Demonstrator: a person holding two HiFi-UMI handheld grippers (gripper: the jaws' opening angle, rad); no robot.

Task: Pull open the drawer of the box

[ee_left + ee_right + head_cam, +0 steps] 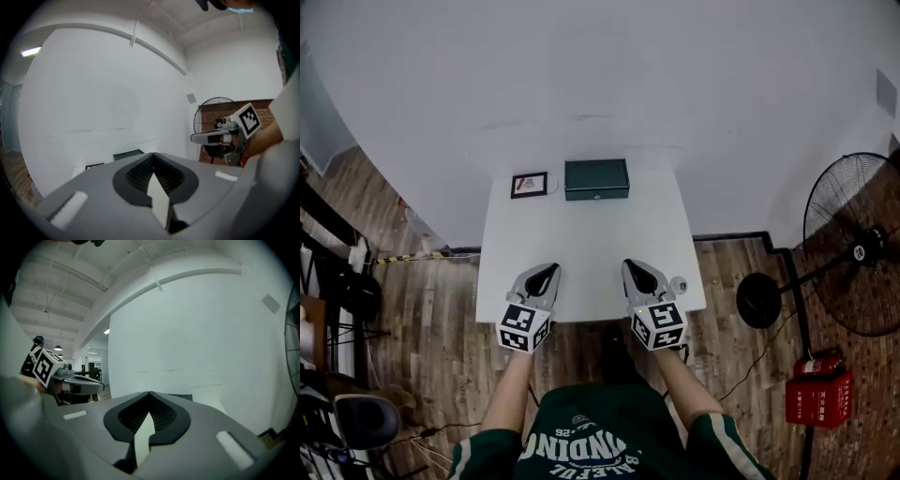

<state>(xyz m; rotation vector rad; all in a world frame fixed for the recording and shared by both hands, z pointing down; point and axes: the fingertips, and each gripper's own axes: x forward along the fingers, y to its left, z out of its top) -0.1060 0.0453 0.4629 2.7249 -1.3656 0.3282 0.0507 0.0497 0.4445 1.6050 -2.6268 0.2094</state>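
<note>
Head view: a dark green rectangular box (596,179) sits at the 12 o'clock edge of the white rectangular worktop (581,244), with a small black-framed card (529,185) just beside it at 9 o'clock. The left gripper (548,270) and right gripper (630,266) rest at the 6 o'clock edge, well apart from the box.

Left gripper view: its 2 jaws are pressed together on nothing, and the box lies ahead at 11 o'clock.

Right gripper view: the jaws meet the same way, empty, with the box at 1 o'clock.
</note>
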